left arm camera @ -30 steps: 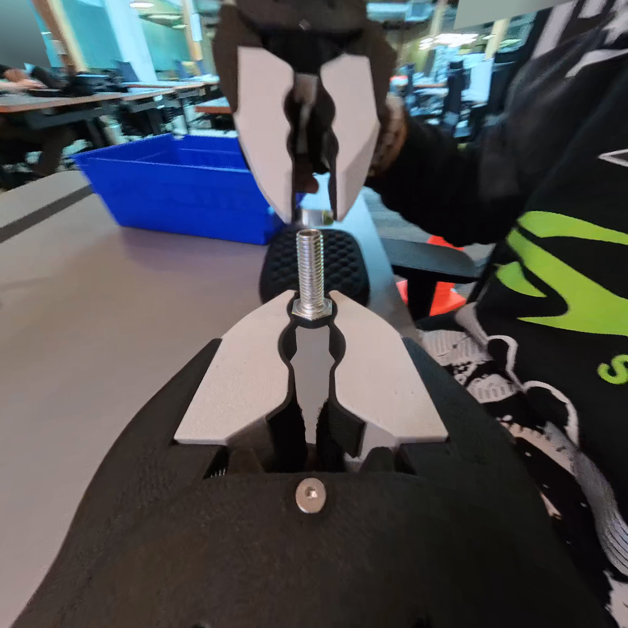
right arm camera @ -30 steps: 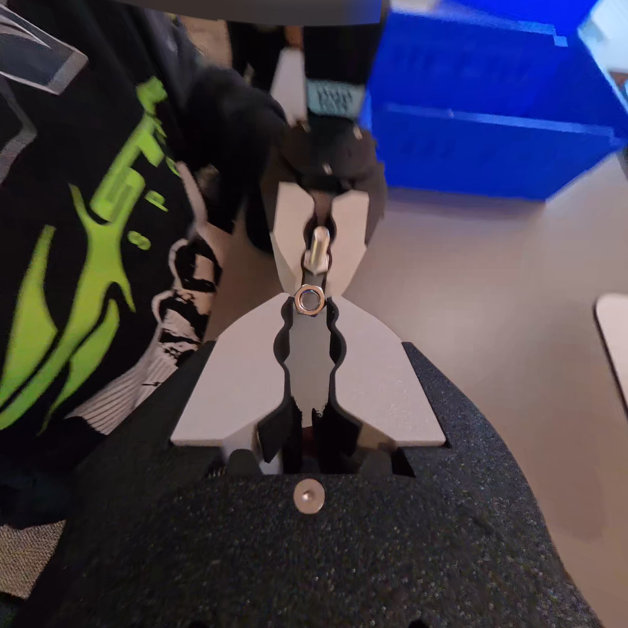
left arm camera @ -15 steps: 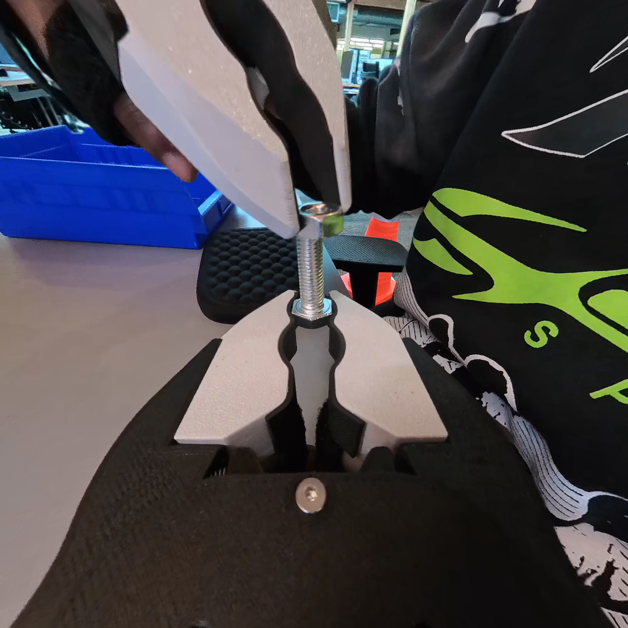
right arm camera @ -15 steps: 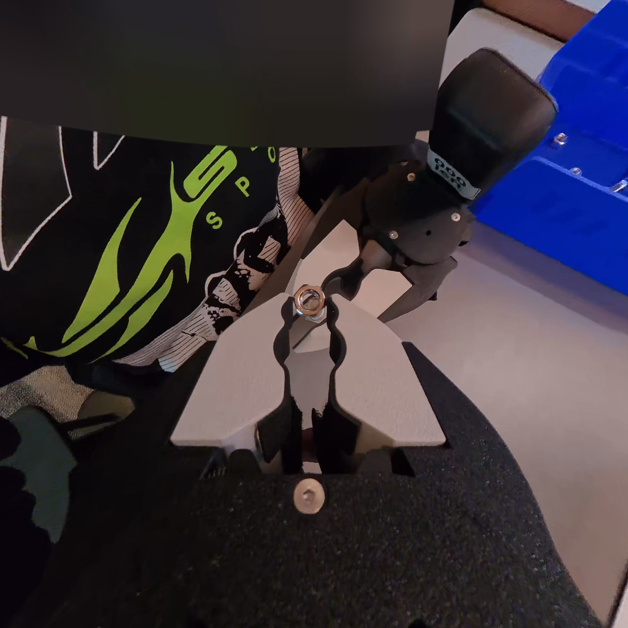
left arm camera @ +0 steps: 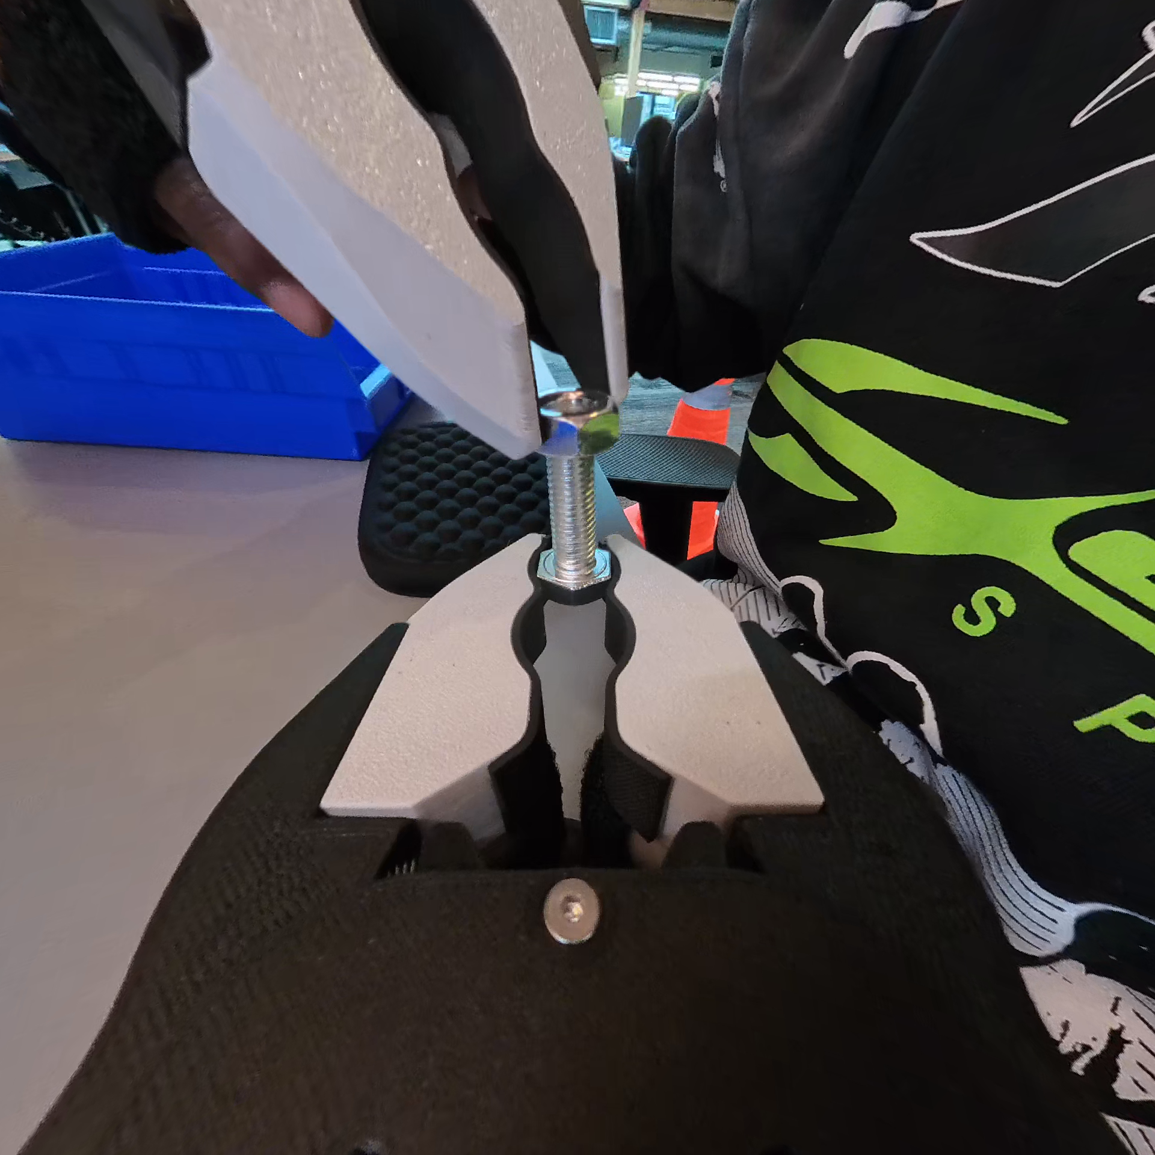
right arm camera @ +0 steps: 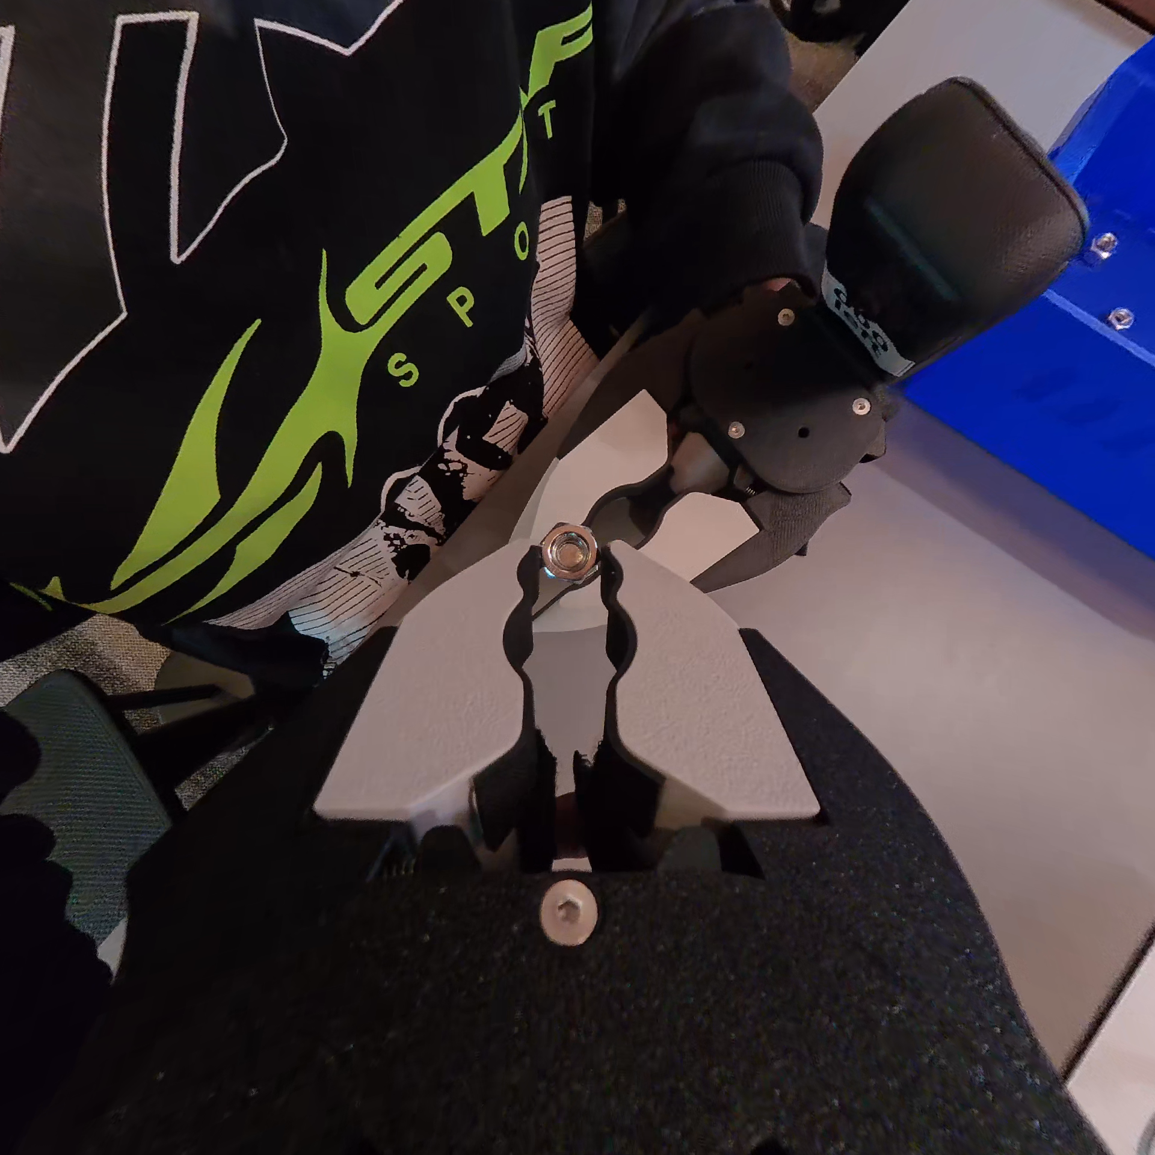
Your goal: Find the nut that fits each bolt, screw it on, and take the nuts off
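Where grey tabletop (left arm camera: 156,625) ends, office lights (left arm camera: 662,78) glow.

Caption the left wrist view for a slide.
Left gripper holds a bolt upright while the right gripper seats a nut on its tip.

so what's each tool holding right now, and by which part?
Left tool: bolt, gripped by its hex head. Right tool: nut, gripped across its flats, at the bolt's tip.
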Demonstrator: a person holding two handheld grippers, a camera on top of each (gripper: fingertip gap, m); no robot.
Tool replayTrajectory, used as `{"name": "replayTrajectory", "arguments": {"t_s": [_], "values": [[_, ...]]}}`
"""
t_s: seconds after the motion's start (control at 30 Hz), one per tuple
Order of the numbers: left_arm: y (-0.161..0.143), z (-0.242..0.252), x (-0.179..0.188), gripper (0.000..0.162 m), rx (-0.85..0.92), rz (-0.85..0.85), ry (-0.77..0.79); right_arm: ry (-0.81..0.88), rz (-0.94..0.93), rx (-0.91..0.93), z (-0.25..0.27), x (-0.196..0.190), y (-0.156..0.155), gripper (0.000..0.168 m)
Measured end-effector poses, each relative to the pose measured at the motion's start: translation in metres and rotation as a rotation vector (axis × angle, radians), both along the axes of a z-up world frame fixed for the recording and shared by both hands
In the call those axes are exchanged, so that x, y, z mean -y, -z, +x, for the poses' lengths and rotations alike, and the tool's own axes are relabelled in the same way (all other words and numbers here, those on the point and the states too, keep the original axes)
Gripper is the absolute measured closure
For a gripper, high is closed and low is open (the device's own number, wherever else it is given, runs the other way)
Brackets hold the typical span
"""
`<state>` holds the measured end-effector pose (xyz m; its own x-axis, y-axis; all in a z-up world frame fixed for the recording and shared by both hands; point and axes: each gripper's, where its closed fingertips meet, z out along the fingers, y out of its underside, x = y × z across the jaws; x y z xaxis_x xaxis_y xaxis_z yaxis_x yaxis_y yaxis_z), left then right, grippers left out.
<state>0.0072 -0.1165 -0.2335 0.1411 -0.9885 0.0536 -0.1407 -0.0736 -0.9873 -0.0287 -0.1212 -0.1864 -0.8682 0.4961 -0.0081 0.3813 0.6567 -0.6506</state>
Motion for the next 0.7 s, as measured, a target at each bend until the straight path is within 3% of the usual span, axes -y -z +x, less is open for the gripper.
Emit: {"name": "replayTrajectory", "arguments": {"t_s": [0.17,0.5,0.7], "values": [[0.003,-0.002,-0.014,0.148,-0.027,-0.004,-0.116,0.115,0.061,0.038,-0.002,-0.012,0.002,0.149],[0.01,-0.025,-0.07,0.148,-0.11,0.008,-0.63,0.54,0.183,0.068,-0.014,-0.054,0.009,0.149],[0.01,-0.024,-0.073,0.148,-0.088,-0.007,-0.66,0.638,0.185,0.085,-0.014,-0.057,0.009,0.149]]}}
